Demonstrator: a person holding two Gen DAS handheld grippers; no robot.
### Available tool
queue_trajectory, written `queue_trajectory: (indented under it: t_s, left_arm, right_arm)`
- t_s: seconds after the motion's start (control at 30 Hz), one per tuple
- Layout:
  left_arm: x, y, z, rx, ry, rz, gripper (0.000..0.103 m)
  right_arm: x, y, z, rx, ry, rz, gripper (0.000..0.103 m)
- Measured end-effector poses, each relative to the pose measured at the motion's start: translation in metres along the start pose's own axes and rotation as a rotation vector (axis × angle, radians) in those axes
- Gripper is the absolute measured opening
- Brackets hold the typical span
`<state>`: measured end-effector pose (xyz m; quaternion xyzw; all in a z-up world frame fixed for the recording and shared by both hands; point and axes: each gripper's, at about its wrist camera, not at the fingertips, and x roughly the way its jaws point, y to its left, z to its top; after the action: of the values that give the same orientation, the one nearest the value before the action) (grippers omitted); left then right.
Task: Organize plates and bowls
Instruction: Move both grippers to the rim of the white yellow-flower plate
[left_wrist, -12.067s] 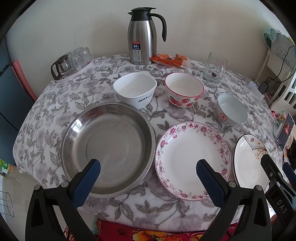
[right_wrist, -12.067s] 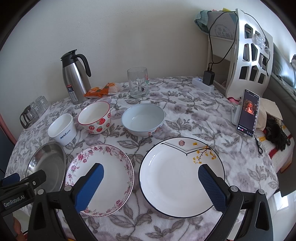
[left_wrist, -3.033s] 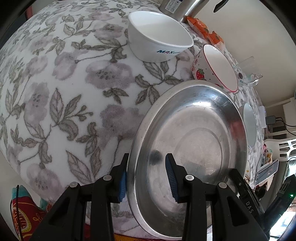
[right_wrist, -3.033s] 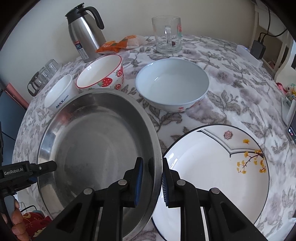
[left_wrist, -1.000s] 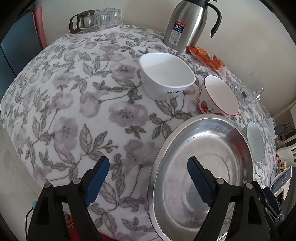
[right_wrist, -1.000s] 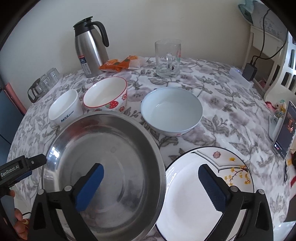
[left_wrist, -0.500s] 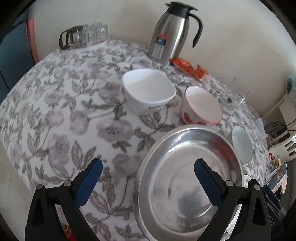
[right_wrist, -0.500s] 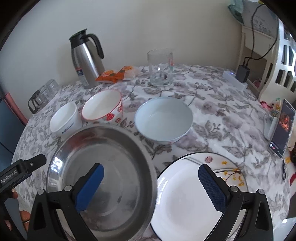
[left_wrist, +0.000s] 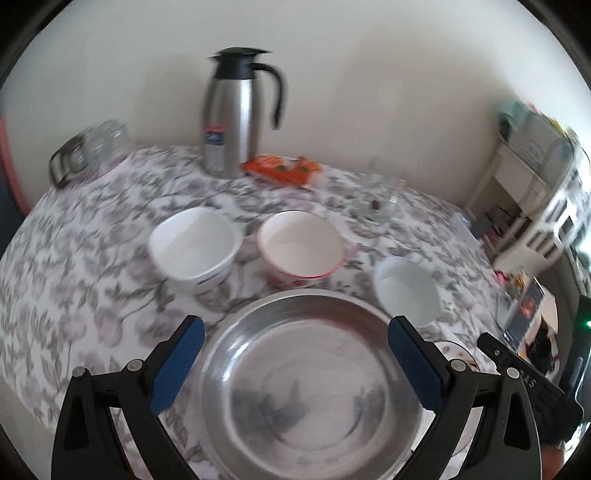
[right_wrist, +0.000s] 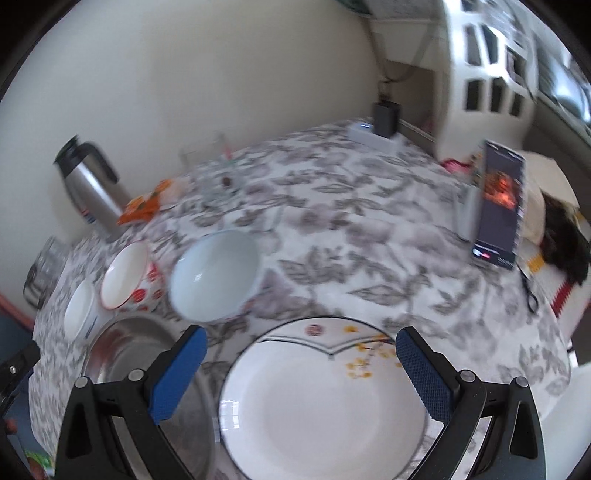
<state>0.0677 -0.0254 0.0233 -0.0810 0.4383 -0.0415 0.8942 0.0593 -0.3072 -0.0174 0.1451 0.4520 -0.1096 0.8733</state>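
Note:
A wide steel pan (left_wrist: 310, 387) rests on the flowered tablecloth (left_wrist: 74, 266), low in the left wrist view. My left gripper (left_wrist: 295, 332) hovers above it, open, with nothing between its blue pads. Behind the pan stand a white bowl (left_wrist: 194, 247), a strawberry-patterned bowl (left_wrist: 301, 245) and a pale blue bowl (left_wrist: 406, 291). In the right wrist view my right gripper (right_wrist: 299, 339) is open over a white plate with yellow blossoms (right_wrist: 325, 406). The steel pan (right_wrist: 125, 354) lies left of that plate and the pale blue bowl (right_wrist: 214, 275) behind it.
At the back stand a steel thermos (left_wrist: 236, 110), orange snack packets (left_wrist: 284, 170), a glass mug (left_wrist: 376, 199) and a tray of glasses (left_wrist: 88, 147). A propped phone (right_wrist: 500, 206) and a power strip (right_wrist: 373, 134) sit at the table's right side.
Both grippers have risen and rolled level. The left view now has the steel pan centred between its fingers; the right view has swung right onto the white plate. The dishes have stayed put.

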Motion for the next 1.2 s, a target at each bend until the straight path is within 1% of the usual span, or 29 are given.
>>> queue_trajectory:
  t_s: [0.07,0.13,0.2,0.23,0.3,0.33,0.4,0.53,0.63,0.67,0.73,0.83,0.93,1.03,1.13,1.17,1.2]
  left_arm:
    - [0.005,-0.016,0.003,0.057,0.037,-0.021,0.099]
    - [0.011,-0.034,0.005,0.136,0.079,-0.042,0.1]
    - [0.017,-0.045,0.007,0.185,0.111,-0.075,0.1]
    - [0.019,-0.05,0.009,0.214,0.123,-0.064,0.099]
    - [0.021,-0.059,0.013,0.274,0.124,-0.02,0.099]
    - [0.02,-0.062,0.017,0.296,0.124,-0.01,0.099]
    - [0.019,-0.068,0.026,0.3,0.129,-0.018,0.099]
    - [0.009,-0.087,0.043,0.325,0.113,-0.039,0.099]
    - [-0.004,-0.105,0.057,0.364,0.075,-0.044,0.099]
    - [-0.007,-0.11,0.059,0.367,0.068,-0.056,0.099]
    - [-0.01,-0.124,0.062,0.373,0.074,-0.108,0.099]
    - [0.0,-0.145,0.055,0.376,0.127,-0.179,0.099]
    - [0.02,-0.172,0.033,0.437,0.184,-0.201,0.099]
    - [0.043,-0.187,0.014,0.461,0.248,-0.227,0.099]
    - [0.072,-0.191,-0.003,0.461,0.312,-0.205,0.099]
    - [0.082,-0.191,-0.007,0.459,0.335,-0.195,0.098]
    - [0.09,-0.189,-0.011,0.453,0.356,-0.189,0.094]
  right_arm:
    - [0.001,-0.015,0.001,0.041,0.006,-0.009,0.103]
    - [0.001,-0.026,0.002,0.072,0.011,-0.021,0.103]
    - [0.002,-0.035,0.003,0.089,0.019,-0.034,0.103]
    - [0.003,-0.039,0.003,0.092,0.024,-0.039,0.103]
    - [0.005,-0.048,0.002,0.098,0.036,-0.049,0.103]
    - [0.005,-0.052,0.001,0.104,0.042,-0.055,0.103]
    - [0.008,-0.061,0.0,0.126,0.057,-0.066,0.103]
    - [0.014,-0.075,-0.003,0.168,0.082,-0.069,0.103]
    - [0.015,-0.082,-0.004,0.178,0.094,-0.076,0.103]
    - [0.015,-0.084,-0.005,0.182,0.096,-0.078,0.103]
    - [0.015,-0.088,-0.006,0.191,0.1,-0.081,0.103]
    - [0.017,-0.092,-0.01,0.206,0.115,-0.074,0.103]
    - [0.019,-0.095,-0.015,0.211,0.133,-0.065,0.103]
    - [0.021,-0.099,-0.018,0.211,0.146,-0.066,0.103]
    - [0.023,-0.105,-0.022,0.225,0.159,-0.078,0.103]
    - [0.024,-0.108,-0.023,0.231,0.165,-0.08,0.103]
    - [0.025,-0.109,-0.024,0.237,0.17,-0.082,0.103]
